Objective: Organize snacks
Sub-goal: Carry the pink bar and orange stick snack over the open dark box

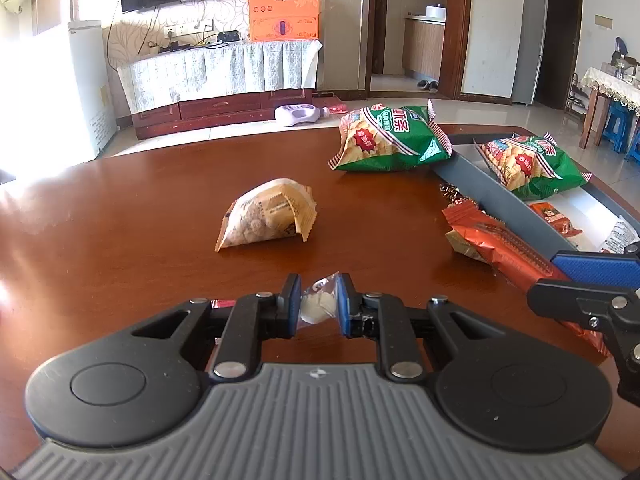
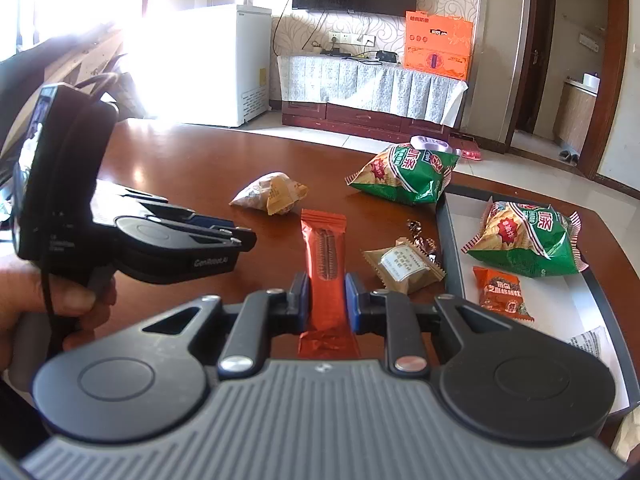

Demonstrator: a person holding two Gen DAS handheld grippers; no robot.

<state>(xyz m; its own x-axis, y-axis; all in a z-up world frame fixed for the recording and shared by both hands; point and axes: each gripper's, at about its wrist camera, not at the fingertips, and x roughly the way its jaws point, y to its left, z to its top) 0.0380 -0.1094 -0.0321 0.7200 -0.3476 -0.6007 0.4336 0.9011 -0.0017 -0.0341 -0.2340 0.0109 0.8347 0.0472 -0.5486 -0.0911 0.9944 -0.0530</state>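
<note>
In the left wrist view, the left gripper is closed on a small clear packet with something white inside, held low over the brown counter. Ahead of it lies a tan snack bag, on its own near the middle of the counter. Farther back, a green chip bag rests against the outer wall of the grey tray, and a second green chip bag already lies inside the tray, with a small orange packet nearer the camera. The orange wafer bar runs along the tray's near side, with the right gripper's blue pad at its end. In the right wrist view, the right gripper is clamped on the lower part of that orange wafer bar, which points straight away from the camera. Just to its right sit a beige square packet and a dark foil candy, both on the counter beside the tray. The left gripper shows at the left in side view, its jaws hidden from here. The step in hand looks like carrying two picked-up snacks to the tray at once. The next move probably calls for lifting the bar over the tray wall and letting go in a bare patch, then bringing the clear packet over the same way.
</note>
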